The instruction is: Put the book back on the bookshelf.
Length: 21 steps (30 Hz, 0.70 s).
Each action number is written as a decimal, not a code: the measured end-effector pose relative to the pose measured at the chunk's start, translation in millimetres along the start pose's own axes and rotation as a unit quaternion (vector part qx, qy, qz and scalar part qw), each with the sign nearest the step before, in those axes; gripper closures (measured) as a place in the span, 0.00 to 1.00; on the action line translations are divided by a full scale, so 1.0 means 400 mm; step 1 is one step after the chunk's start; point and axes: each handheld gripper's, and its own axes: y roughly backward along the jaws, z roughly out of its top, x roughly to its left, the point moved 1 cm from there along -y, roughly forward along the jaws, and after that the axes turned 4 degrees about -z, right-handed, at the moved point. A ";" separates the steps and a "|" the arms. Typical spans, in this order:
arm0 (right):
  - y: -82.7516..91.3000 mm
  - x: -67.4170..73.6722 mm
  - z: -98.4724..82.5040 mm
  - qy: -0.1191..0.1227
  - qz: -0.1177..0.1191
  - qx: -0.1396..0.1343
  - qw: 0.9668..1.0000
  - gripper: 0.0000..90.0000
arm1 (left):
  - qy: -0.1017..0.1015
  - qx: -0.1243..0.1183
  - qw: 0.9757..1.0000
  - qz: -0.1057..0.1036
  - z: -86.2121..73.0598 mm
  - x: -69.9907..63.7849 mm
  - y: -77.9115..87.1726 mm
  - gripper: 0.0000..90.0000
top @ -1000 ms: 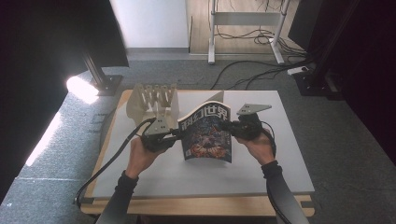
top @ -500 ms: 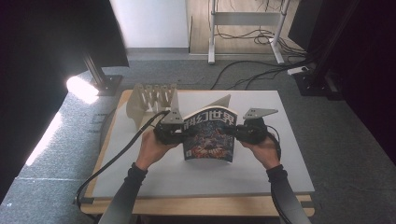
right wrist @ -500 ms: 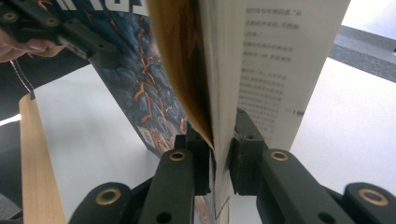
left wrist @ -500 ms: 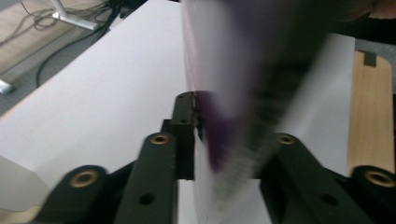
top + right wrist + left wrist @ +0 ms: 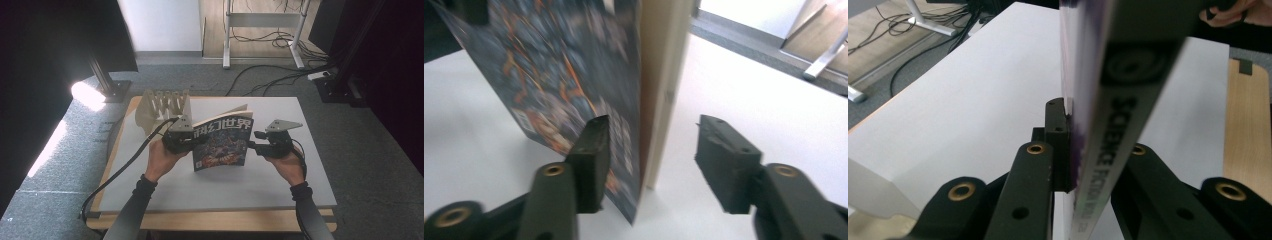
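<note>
1. Count: 1 glossy magazine with a dark blue-and-orange illustrated cover [image 5: 221, 146], 1 pale slotted wooden rack [image 5: 162, 107], 2 black two-jaw grippers, 1 white rectangular tabletop [image 5: 300, 175] w/ a light wood edge.
2. Writing: cover carries large white Chinese characters across the top in the high view; spine in the left gripper view reads "SCIENCE FICTION..." – rest blurred. Round logo above that text, too soft to read.
3. Magazine stands upright near the tabletop's middle, cover toward the person, pages fanned slightly at the top. Rack sits behind it, toward the far left corner.
4. Left gripper [image 5: 186, 141], held in the person's left hand [image 5: 161, 159], is at the magazine's spine side. Left gripper view: fingers [image 5: 1055, 145] clamped on the spine edge [image 5: 1108, 150], one each side, pressed against it.
5. Right gripper [image 5: 253, 145], in the right hand [image 5: 285, 165], is at the magazine's open edge. Right gripper view: fingers [image 5: 596, 145] apart, straddling the cover and pages [image 5: 574, 75]; near finger just beside or touching the cover – can't tell which; far finger clear of the pages, gap visible.
6. Floor beyond: grey carpet, cables, white metal frame legs.
</note>
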 end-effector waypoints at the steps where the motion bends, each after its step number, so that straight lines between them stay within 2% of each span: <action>1: 0.000 -0.004 -0.007 -0.002 -0.004 0.001 1.000 0.47 | 0.003 -0.002 1.000 0.000 -0.002 0.003 0.005 0.92; 9: -0.011 -0.026 -0.069 -0.008 -0.025 0.030 0.999 0.30 | 0.031 -0.001 1.000 0.000 -0.030 0.022 0.073 0.92; 13: -0.023 -0.032 -0.095 -0.019 -0.025 0.042 0.999 0.26 | 0.040 -0.001 0.999 0.003 -0.040 0.026 0.106 0.92; 21: -0.050 -0.031 -0.144 -0.030 -0.030 0.065 0.997 0.22 | 0.052 -0.002 0.998 0.025 -0.054 0.039 0.178 0.92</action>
